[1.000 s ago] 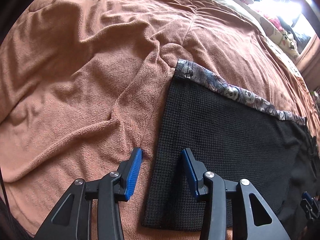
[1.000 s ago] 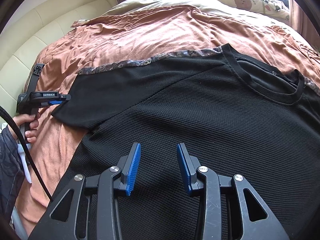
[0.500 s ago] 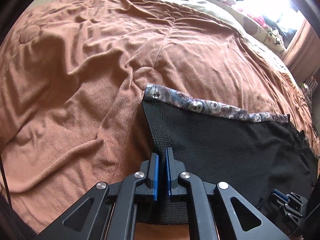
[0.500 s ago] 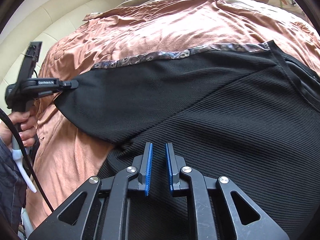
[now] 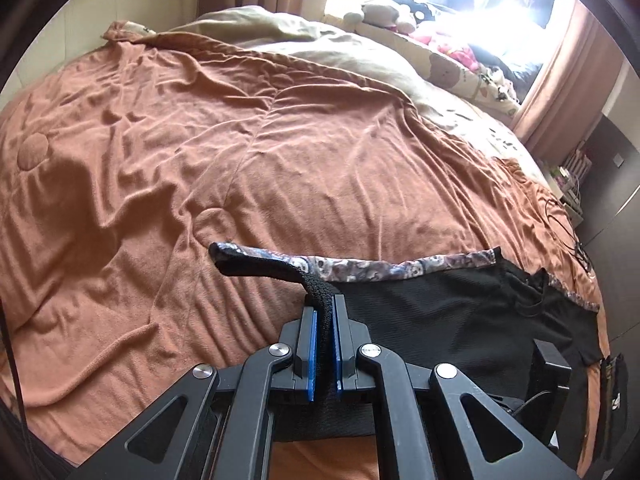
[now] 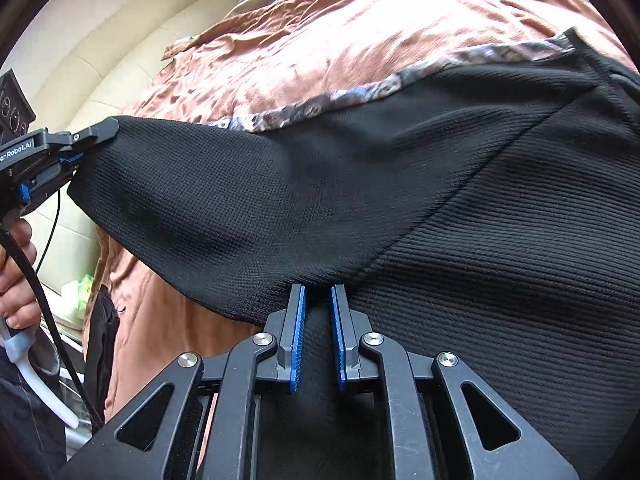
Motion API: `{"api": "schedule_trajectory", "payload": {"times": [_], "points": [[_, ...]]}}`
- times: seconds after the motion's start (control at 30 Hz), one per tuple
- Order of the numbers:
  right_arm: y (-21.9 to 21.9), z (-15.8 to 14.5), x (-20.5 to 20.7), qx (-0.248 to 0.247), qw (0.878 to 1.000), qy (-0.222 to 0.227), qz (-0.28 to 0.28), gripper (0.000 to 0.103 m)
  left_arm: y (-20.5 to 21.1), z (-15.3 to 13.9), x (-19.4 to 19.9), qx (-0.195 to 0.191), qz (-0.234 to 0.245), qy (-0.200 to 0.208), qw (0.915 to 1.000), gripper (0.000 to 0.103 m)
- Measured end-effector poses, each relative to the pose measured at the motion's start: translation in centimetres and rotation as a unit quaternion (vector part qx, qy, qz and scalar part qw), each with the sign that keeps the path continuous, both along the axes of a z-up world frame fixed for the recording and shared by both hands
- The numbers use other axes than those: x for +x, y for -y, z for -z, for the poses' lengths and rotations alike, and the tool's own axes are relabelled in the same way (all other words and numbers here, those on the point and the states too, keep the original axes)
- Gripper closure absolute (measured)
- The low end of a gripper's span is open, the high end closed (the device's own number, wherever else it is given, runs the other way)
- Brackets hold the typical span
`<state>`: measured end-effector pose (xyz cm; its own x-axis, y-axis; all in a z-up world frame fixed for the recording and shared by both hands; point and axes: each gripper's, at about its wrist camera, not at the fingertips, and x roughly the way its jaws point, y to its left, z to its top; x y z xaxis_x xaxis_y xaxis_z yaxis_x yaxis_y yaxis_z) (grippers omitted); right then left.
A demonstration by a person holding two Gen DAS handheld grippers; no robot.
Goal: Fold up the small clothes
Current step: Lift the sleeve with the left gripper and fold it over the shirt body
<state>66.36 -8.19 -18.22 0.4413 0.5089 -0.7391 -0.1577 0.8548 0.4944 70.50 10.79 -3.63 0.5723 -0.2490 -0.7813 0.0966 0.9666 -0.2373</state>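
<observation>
The black knit shirt (image 5: 460, 312) lies on the bed, on top of a brown blanket (image 5: 200, 168). In the left wrist view the shirt occupies the area from 3 o'clock to 5 o'clock; the blanket fills the centre and the 9 o'clock side. A patterned trim band (image 5: 380, 270) runs along the upper edge of the sleeve, from the frame centre toward 3 o'clock.

Left gripper (image 5: 325, 312): the fingers are closed almost fully on the sleeve end of the shirt. A twisted strip of black fabric passes between the blue pads (image 5: 312, 352) and rises out beyond the fingertips toward 11 o'clock, clear of the blanket. In the right wrist view this gripper (image 6: 86, 142) appears at 9 o'clock, with the sleeve (image 6: 240, 200) stretched from it across the frame toward 3 o'clock. A person's hand (image 6: 16, 276) grips its handle at 8 o'clock, next to a black cable (image 6: 52, 320).

Right gripper (image 6: 318, 300): the fingers stand at a narrow gap, with black shirt fabric filling the space between the blue pads (image 6: 298, 340). The fingertips sit at the seam where the sleeve joins the body of the shirt. The ribbed body panel (image 6: 520, 280) extends from the fingers toward 3 o'clock and 4 o'clock.

A cream padded headboard (image 6: 132, 60) is visible at 10 o'clock in the right wrist view. Soft toys (image 5: 392, 14) sit by a bright window at 1 o'clock in the left wrist view.
</observation>
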Motion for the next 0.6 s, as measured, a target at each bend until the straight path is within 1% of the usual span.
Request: {"api": "schedule_trajectory", "payload": {"times": [0.07,0.17,0.2,0.23,0.3,0.33,0.37,0.4,0.47,0.53,0.6], "points": [[1.1,-0.7,-0.6,-0.004,1.000,0.007,0.006,0.093,1.1,-0.9,-0.1,0.001,0.008,0.006,0.9999,0.097],[3.6,-1.7,-1.9,0.001,1.000,0.002,0.023,0.092,2.9,-2.2,-0.4,-0.005,0.021,0.011,0.9997,0.097],[4.6,-2.1,-2.4,0.002,1.000,0.003,0.029,0.092,3.6,-2.7,-0.5,-0.004,0.025,0.013,0.9996,0.097],[5.5,-2.7,-3.0,0.001,0.999,0.005,0.033,0.089,4.4,-3.1,-0.6,-0.005,0.031,0.014,0.9994,0.097],[7.6,-3.6,-4.5,-0.003,0.999,0.015,0.045,0.076,6.0,-4.0,-1.0,-0.008,0.046,0.019,0.9987,0.097],[8.7,-4.1,-5.3,-0.005,0.998,0.021,0.052,0.063,6.9,-4.4,-1.2,-0.008,0.054,0.022,0.9983,0.097],[9.7,-4.5,-6.1,-0.009,0.998,0.028,0.060,0.053,7.7,-4.7,-1.3,-0.007,0.061,0.023,0.9978,0.097],[10.7,-5.1,-7.0,-0.013,0.997,0.036,0.071,0.051,8.7,-5.1,-1.5,-0.004,0.069,0.025,0.9973,0.097],[12.7,-6.0,-8.7,-0.011,0.995,0.044,0.087,0.051,10.5,-5.5,-1.9,0.001,0.082,0.027,0.9963,0.097],[14.0,-6.3,-10.3,-0.009,0.994,0.044,0.103,0.051,12.1,-5.6,-2.2,-0.003,0.095,0.022,0.9952,0.097],[15.0,-6.7,-12.0,-0.016,0.992,0.044,0.117,0.051,13.9,-5.6,-2.6,0.006,0.107,0.022,0.9940,0.097]]}}
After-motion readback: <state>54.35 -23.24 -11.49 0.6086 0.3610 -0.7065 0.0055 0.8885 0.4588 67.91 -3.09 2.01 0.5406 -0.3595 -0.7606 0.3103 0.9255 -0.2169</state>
